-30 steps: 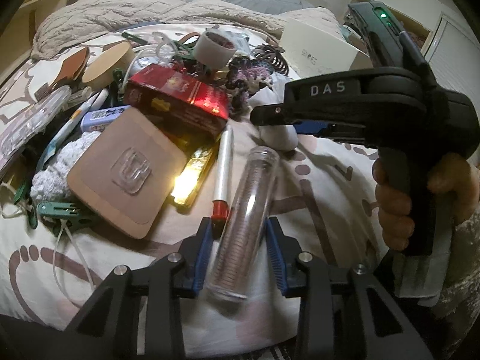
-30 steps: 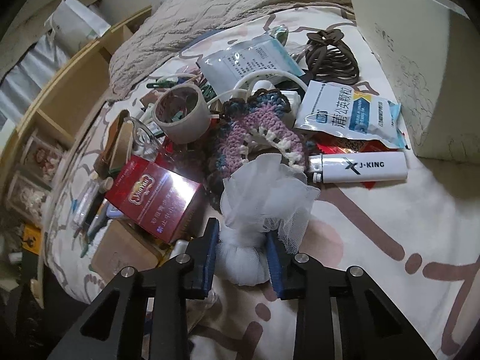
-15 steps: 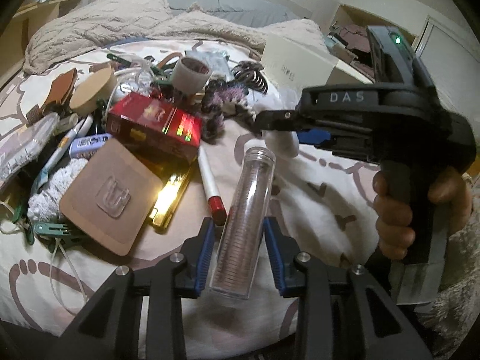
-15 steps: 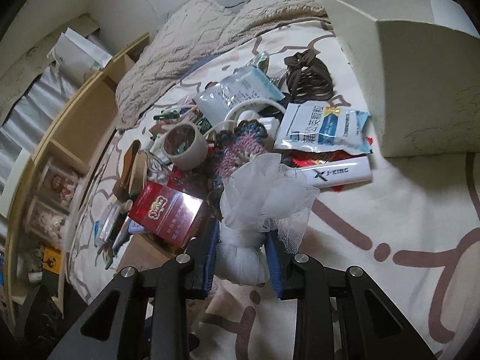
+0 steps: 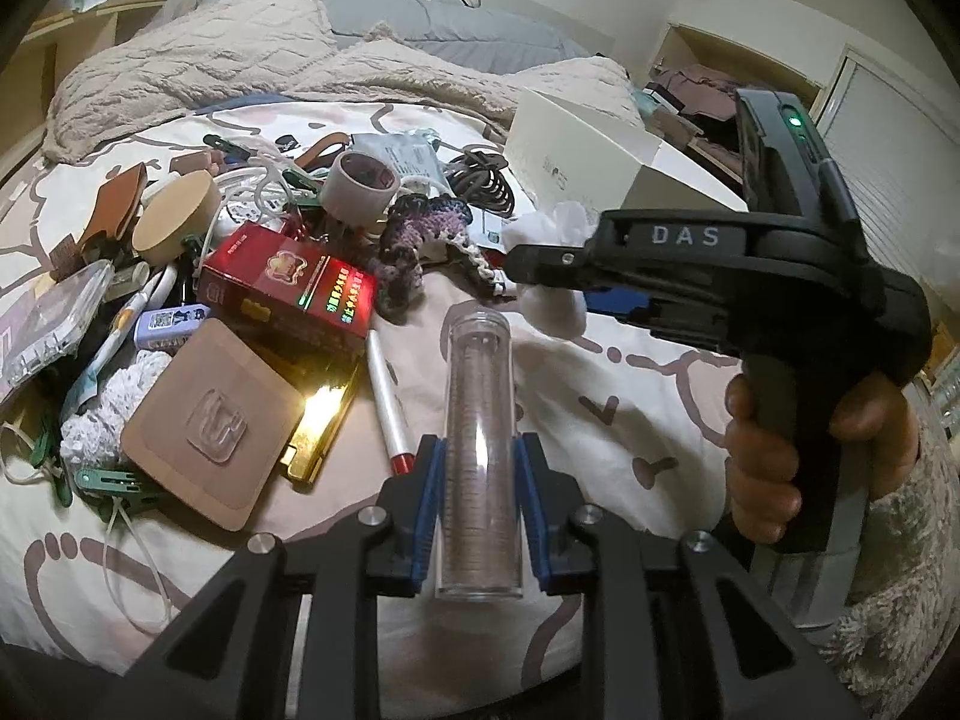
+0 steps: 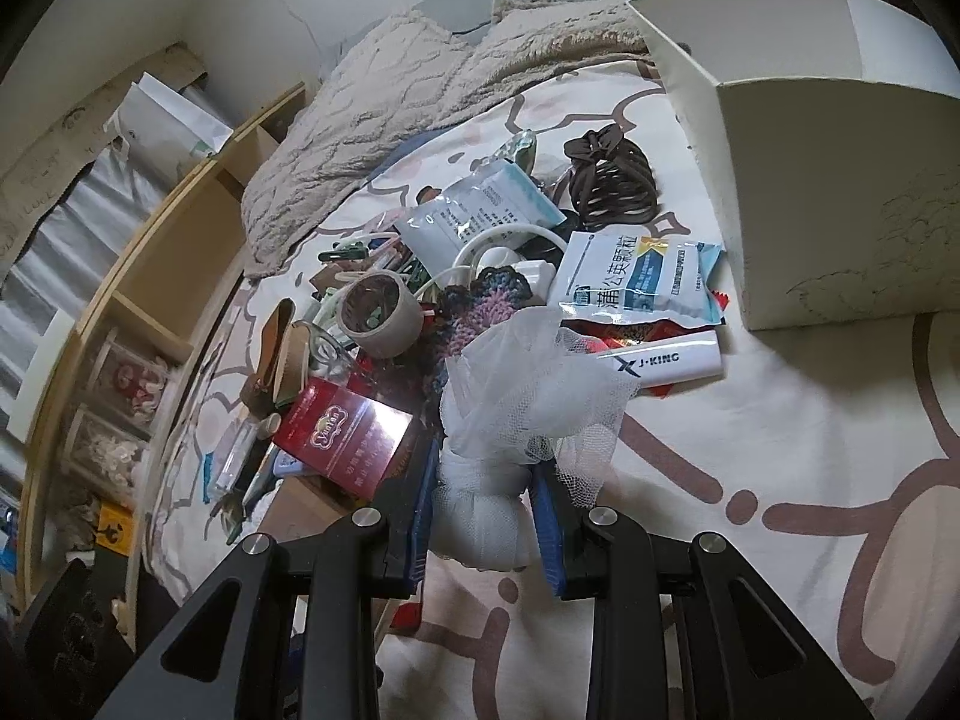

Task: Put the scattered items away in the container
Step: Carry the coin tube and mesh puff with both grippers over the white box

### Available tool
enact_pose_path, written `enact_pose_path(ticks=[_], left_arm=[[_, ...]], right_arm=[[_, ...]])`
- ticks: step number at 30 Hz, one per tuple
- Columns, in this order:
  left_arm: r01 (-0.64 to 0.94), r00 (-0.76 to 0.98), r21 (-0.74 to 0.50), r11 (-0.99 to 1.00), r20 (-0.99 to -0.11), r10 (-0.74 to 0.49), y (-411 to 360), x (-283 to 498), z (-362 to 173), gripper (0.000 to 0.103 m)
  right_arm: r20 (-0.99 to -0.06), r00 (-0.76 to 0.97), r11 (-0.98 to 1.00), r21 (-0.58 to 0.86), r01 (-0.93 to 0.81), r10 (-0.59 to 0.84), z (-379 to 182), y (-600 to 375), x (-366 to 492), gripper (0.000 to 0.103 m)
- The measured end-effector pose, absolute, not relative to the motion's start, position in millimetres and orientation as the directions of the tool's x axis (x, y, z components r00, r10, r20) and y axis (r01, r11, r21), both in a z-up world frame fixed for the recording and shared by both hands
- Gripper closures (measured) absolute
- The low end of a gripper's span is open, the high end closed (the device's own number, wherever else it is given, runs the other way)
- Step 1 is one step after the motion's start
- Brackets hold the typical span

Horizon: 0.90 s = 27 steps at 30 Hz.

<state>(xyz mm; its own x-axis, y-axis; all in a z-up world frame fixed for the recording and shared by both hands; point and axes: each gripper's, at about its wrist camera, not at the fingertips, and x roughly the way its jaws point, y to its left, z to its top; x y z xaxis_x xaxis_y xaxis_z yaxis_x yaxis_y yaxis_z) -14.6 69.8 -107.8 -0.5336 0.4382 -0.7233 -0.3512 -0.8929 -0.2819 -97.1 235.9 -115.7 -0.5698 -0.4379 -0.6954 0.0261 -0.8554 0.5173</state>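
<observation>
Clear plastic tube (image 5: 480, 456), filled with stacked coins, sits clamped between the blue pads of the left gripper (image 5: 480, 474), lifted above the bed (image 5: 630, 396). To its right, the right gripper (image 6: 483, 501) is closed on a white mesh pouch (image 6: 516, 414), also held off the bedding. Beyond them lies a heap of clutter: a red box (image 5: 288, 288), a tape roll (image 5: 359, 187), a white lighter (image 6: 666, 363). Farthest back stands the white cardboard box (image 6: 840, 192), just beside the heap.

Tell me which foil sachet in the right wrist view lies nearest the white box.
The blue-and-white sachet with large Chinese print: it lies just left of the white box; the pale one is farther back-left.
</observation>
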Motion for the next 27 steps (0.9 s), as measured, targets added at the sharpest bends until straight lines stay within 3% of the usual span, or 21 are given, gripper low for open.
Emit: enact_pose_path(ticks=[18, 27], left_arm=[[-0.397, -0.627, -0.221, -0.891, -0.643, 0.440, 94.7, -50.5, -54.3, 0.078], [-0.457, -0.665, -0.195, -0.868, -0.574, 0.479, 132.6, -71.2, -19.0, 0.078]], right_arm=[[-0.623, -0.676, -0.887, 0.451, 0.099, -0.392, -50.3, 262.1, -80.7, 0.073], [-0.597, -0.761, -0.933, 0.358, 0.031, -0.254, -13.4, 319.7, -80.0, 0.073]])
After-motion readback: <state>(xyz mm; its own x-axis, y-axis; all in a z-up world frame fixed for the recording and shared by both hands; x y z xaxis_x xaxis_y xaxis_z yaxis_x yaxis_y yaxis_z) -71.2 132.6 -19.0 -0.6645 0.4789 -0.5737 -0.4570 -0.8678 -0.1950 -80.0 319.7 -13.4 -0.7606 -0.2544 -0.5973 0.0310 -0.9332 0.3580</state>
